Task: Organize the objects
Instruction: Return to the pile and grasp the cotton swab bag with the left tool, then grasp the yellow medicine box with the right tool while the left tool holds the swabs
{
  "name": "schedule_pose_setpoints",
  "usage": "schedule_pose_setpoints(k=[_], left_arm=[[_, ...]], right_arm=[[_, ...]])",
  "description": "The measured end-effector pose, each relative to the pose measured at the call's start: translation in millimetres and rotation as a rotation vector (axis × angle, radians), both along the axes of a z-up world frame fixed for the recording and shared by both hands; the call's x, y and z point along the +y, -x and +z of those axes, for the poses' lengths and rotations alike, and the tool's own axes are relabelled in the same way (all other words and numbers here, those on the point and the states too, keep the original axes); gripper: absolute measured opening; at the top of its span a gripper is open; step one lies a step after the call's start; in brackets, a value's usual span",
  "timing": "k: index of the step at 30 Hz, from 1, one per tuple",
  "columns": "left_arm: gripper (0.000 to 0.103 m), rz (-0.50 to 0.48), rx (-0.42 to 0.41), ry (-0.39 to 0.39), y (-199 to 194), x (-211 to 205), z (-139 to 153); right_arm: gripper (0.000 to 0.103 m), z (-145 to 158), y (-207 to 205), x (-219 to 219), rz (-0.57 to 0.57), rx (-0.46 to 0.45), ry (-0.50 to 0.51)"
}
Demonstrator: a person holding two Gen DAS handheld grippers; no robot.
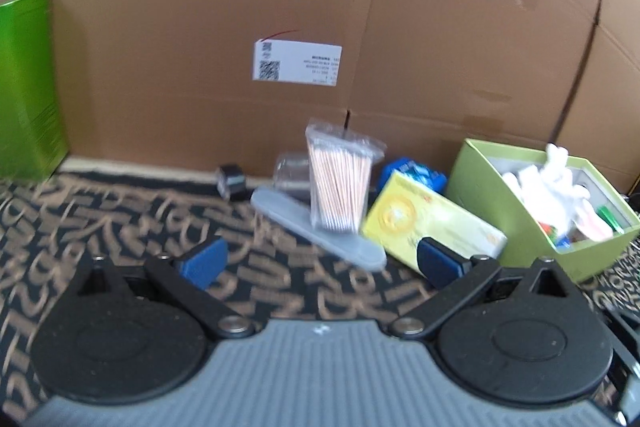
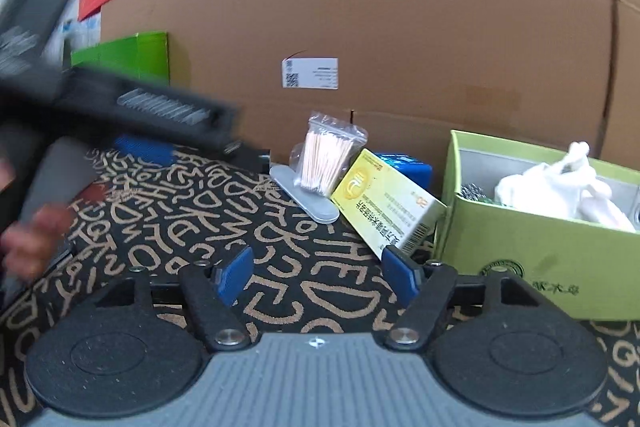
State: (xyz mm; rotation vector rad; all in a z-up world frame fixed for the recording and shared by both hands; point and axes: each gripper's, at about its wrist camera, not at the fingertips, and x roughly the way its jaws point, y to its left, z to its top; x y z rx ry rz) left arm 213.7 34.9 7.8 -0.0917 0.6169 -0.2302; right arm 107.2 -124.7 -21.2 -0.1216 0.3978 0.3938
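Both grippers, left (image 1: 320, 263) and right (image 2: 316, 277), hover with fingers spread and empty before the swab bag (image 1: 340, 183), which leans left of the yellow box (image 1: 432, 223); a careless reach could topple it.

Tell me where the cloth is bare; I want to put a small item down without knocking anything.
Bare patterned cloth lies in front of the grey case and left of the yellow box. It is crowded at the back: cotton swab bag, yellow box and green bin sit close together.
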Motion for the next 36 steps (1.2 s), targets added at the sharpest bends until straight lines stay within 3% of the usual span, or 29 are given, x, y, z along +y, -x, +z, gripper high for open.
schedule_pose_setpoints(k=[5, 13, 15, 16, 17, 20, 21, 25, 29, 34, 36], left_arm=[[0.102, 0.005, 0.025, -0.020, -61.5, -12.3, -15.1], [0.082, -0.033, 0.057, -0.054, -107.7, -29.3, -33.3], [0.065, -0.055, 0.075, -0.042, -113.5, -30.4, -36.9], [0.061, -0.070, 0.090, -0.032, -115.3, -30.8, -38.7], [0.047, -0.089, 0.102, -0.021, -115.7, -31.1, -40.5], [0.036, -0.129, 0.105, -0.032, -108.0, -31.9, -42.8], [0.017, -0.152, 0.107, -0.025, -103.5, -30.4, -42.2], [0.015, -0.179, 0.114, -0.021, -75.7, -20.1, -32.7], [0.015, -0.197, 0.128, 0.000, -42.4, -4.2, -26.3], [0.015, -0.206, 0.160, 0.030, 2.8, 23.8, -27.0], [0.016, -0.208, 0.176, 0.026, 15.8, 31.0, -32.9]], right_arm=[[0.075, 5.1, -12.1, 6.4, 0.006, -0.023, 0.073], [0.073, 18.0, -62.1, 25.1, 0.041, -0.113, 0.241], [0.073, 18.2, -77.8, 28.9, 0.036, -0.108, 0.259], [0.073, 17.1, -85.3, 30.5, 0.027, -0.106, 0.269], [0.073, 15.6, -92.5, 31.9, 0.019, -0.099, 0.281], [0.073, 8.0, -110.5, 35.1, 0.009, -0.066, 0.309], [0.073, 5.1, -114.2, 36.0, 0.007, -0.053, 0.322], [0.075, 1.8, -108.5, 35.4, 0.012, -0.045, 0.339], [0.075, 10.4, -77.0, 34.6, 0.083, -0.058, 0.314], [0.072, 17.9, -30.8, 32.7, 0.240, 0.020, 0.189], [0.072, 19.7, -15.7, 25.7, 0.251, 0.024, 0.137]])
